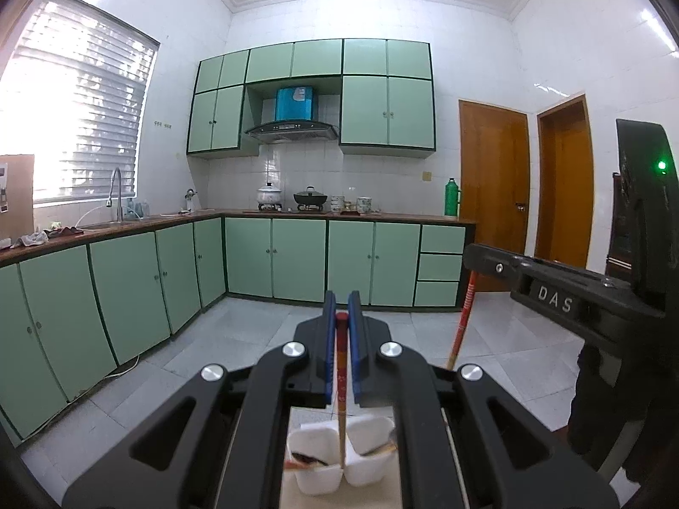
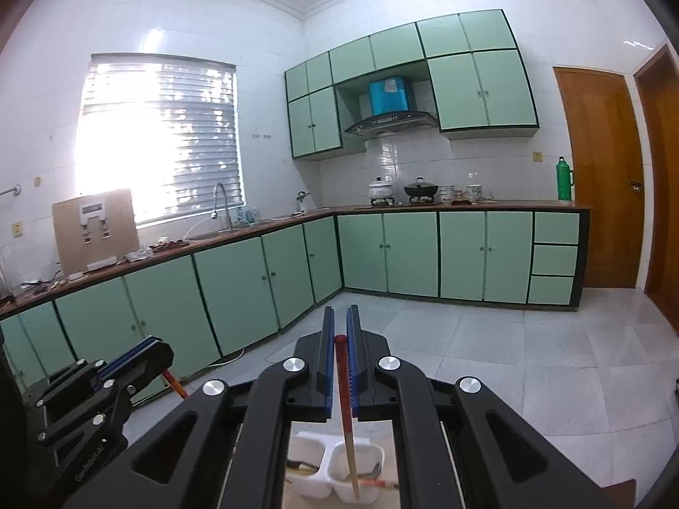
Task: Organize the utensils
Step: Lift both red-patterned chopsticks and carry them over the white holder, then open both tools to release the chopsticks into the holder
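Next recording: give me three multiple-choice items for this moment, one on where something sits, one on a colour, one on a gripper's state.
1. Where is the white utensil holder relative to the two grippers?
A. Below them
B. On the counter by the sink
C. On the stove

2. What colour is the upper end of the chopstick in the left gripper?
A. Green
B. Red
C. Black

3. How does the right gripper stand?
A. Wide open, nothing in it
B. Shut with nothing in it
C. Shut on a chopstick

Answers: 1 A, since the holder shows under the jaws in both wrist views. 2 B, since its top between the blue pads is red. 3 C, since the pads sit close against the stick, whose lower end hangs over the holder.
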`<control>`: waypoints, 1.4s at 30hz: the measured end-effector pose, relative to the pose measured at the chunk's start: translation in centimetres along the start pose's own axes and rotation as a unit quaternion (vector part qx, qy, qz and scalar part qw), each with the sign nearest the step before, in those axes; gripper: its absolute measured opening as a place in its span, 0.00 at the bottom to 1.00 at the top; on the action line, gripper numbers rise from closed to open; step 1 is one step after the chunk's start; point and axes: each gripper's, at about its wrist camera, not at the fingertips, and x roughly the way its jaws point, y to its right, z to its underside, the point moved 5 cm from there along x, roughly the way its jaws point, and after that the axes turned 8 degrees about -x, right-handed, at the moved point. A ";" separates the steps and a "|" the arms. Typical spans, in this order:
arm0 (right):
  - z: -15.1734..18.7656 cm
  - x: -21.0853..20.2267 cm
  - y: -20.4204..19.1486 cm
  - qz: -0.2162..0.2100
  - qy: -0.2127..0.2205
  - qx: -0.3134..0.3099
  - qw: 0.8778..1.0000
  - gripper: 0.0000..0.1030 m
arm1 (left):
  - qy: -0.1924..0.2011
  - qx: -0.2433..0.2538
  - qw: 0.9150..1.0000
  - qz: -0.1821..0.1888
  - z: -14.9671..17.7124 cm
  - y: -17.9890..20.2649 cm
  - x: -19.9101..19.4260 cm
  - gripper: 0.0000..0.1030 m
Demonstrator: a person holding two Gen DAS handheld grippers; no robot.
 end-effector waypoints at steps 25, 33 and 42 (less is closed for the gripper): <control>0.0 4.5 -0.7 -0.004 0.006 -0.021 1.000 0.05 | -0.042 -0.021 0.999 -0.025 3.5 -4.5 7.0 0.05; 6.0 6.9 -0.3 0.001 -0.063 0.001 0.998 0.06 | -0.074 -0.025 0.996 -0.031 4.8 -4.8 7.6 0.20; 8.6 4.7 0.3 0.016 -0.080 -0.002 0.997 0.38 | -0.081 -0.010 0.996 -0.043 6.4 -5.0 5.9 0.38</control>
